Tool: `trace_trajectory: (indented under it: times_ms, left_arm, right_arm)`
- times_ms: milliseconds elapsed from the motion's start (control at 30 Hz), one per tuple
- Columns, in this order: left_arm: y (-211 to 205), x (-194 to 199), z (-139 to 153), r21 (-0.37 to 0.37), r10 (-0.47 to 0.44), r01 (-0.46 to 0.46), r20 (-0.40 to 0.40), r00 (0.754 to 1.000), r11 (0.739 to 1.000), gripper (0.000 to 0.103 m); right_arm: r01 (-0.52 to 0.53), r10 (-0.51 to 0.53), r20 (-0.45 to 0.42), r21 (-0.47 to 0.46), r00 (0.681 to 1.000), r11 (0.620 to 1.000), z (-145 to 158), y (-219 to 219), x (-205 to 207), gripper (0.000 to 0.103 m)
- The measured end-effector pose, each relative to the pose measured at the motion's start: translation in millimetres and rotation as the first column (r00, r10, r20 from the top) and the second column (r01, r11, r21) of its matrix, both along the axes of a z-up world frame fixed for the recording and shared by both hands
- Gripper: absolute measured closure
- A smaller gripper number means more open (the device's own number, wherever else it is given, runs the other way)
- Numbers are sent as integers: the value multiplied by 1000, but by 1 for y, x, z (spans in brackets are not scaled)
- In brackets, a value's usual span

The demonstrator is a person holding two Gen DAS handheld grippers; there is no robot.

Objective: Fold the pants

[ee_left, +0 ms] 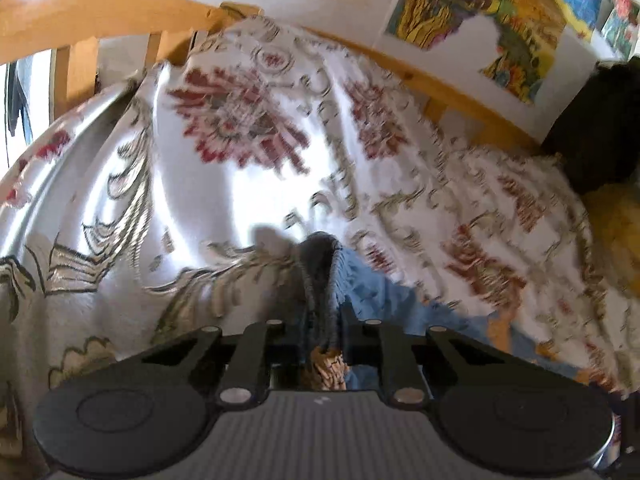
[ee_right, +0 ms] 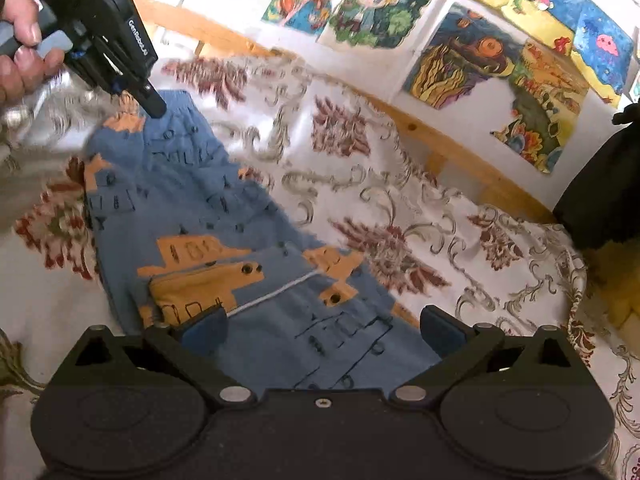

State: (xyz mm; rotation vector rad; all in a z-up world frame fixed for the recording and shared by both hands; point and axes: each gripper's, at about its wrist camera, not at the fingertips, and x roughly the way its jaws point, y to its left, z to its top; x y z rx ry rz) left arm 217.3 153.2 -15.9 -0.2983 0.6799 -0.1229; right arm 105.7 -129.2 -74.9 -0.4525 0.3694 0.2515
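Note:
Blue pants [ee_right: 224, 248] with orange patches and dark stitched prints lie lengthwise on a white floral bedspread [ee_right: 400, 208]. In the right wrist view my left gripper [ee_right: 154, 106], held by a hand [ee_right: 20, 40], is shut on the far end of the pants. In the left wrist view that gripper [ee_left: 324, 316] pinches a bunched fold of blue and grey fabric [ee_left: 320, 272]. My right gripper [ee_right: 324, 328] stands open just above the near end of the pants, its blue pads [ee_right: 208, 326] on either side of the cloth and gripping nothing.
A wooden bed rail [ee_right: 460, 156] runs along the far side under a wall of colourful drawings [ee_right: 500, 60]. A dark object [ee_right: 604, 184] and a yellow cushion [ee_left: 616, 240] sit at the right end. The bedspread is wrinkled to the left.

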Motion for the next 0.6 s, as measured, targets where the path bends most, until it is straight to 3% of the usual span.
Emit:
trace_trajectory:
  times_ms: [167,400,500,600]
  left_arm:
    - [-32,-22,32,1,-48,49,82,995,999,86]
    - [-117,-35,71,71,-198,190,137,971,979,86]
    - [-170,-40,75,118,-297,282,132,946,952,86]
    - [-227,-51,67,182,-413,390,113,903,903,86]
  right_arm:
    - [62,-66,42,101,997,993,24,-32,-16,1]
    - [132,-135,-4,227,991,965,43,-108,-34,1]
    - [180,-176,-39,255,984,950,44,-144,-38,1]
    - [238,-230,-63,244,971,940,39,-175,-43,1]
